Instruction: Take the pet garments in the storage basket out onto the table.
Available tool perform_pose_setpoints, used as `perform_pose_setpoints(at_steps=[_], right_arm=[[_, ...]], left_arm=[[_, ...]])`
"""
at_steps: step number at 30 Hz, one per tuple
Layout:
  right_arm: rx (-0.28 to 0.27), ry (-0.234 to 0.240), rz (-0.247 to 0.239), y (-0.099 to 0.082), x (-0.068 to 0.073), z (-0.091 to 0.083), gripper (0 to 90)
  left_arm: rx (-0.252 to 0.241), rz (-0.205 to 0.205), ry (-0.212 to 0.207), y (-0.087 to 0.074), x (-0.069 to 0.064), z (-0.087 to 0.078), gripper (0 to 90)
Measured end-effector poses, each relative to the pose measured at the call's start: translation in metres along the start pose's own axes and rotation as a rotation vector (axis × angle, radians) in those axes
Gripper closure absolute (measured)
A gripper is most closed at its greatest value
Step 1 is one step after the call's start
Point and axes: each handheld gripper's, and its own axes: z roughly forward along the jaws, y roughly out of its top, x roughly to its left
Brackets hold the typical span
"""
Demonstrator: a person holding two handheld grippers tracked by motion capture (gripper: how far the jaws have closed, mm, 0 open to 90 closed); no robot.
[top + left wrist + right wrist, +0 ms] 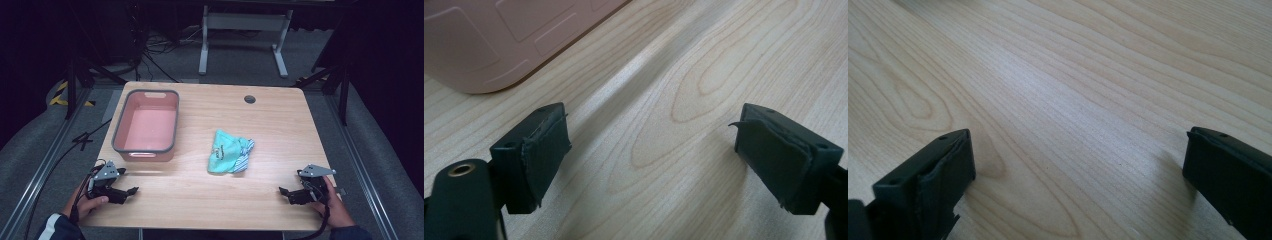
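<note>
Tongs, left (131, 190) and right (283, 191), both gape empty at the frame's bottom corners, the crumpled cloth (230, 151) at centre slightly nearer the right.

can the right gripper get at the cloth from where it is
Probably yes. The right gripper sits at the table's near right with open, empty jaws, and bare wood lies between it and the cloth. The pink bin stands off to the left, out of that path.

the table (200, 195) is evenly lit from above, its surroundings dark. gripper views are sharp, with soft shadows.
</note>
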Motion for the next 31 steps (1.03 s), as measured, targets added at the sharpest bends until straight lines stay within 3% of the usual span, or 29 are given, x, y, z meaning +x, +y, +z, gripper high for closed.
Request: perform_pose_setpoints(at_steps=[31], right_arm=[[0.000,0.000,0.002,0.0001,0.0003,0.0001,0.5]], left_arm=[[0.005,-0.008,0.003,0.0008,0.0001,0.0010,12.4]])
